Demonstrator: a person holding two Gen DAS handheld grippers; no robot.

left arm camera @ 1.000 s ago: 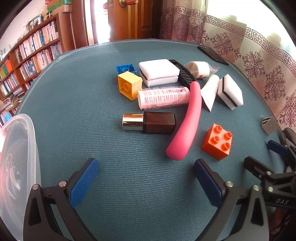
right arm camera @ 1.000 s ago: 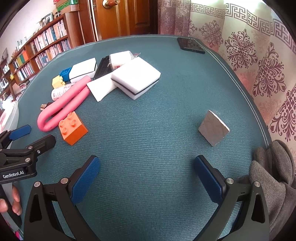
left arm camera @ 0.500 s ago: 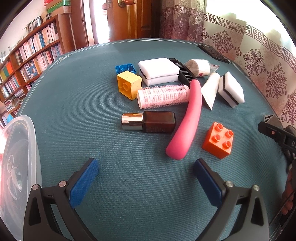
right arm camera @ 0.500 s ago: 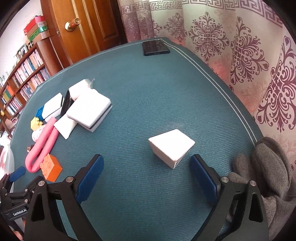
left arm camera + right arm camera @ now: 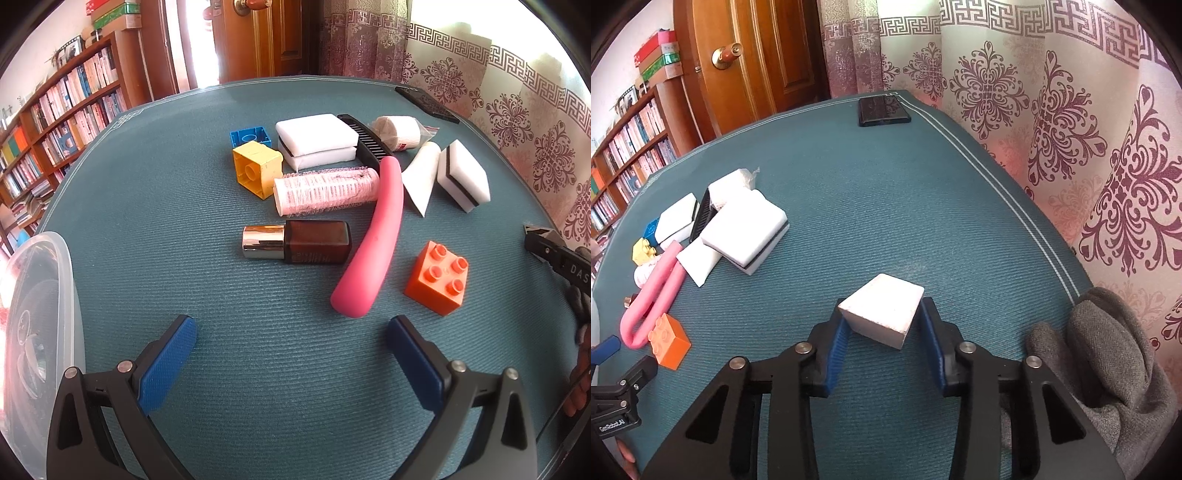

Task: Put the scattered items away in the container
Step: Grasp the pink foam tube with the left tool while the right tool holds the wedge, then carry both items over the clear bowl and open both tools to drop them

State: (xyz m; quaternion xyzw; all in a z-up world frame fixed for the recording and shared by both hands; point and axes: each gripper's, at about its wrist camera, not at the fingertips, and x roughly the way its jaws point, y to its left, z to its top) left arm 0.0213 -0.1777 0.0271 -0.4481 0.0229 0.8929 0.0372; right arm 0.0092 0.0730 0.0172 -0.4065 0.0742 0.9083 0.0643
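Gripping: right gripper (image 5: pixel 884 325), jaws clamped on white block (image 5: pixel 882 308)
Hovering: left gripper (image 5: pixel 291 354), jaws apart, orange brick (image 5: pixel 437 277) at 1 o'clock

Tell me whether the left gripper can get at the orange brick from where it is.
Probably yes: the left gripper is open, the orange brick sits just ahead and right, apart from the pink tube, with bare mat between.
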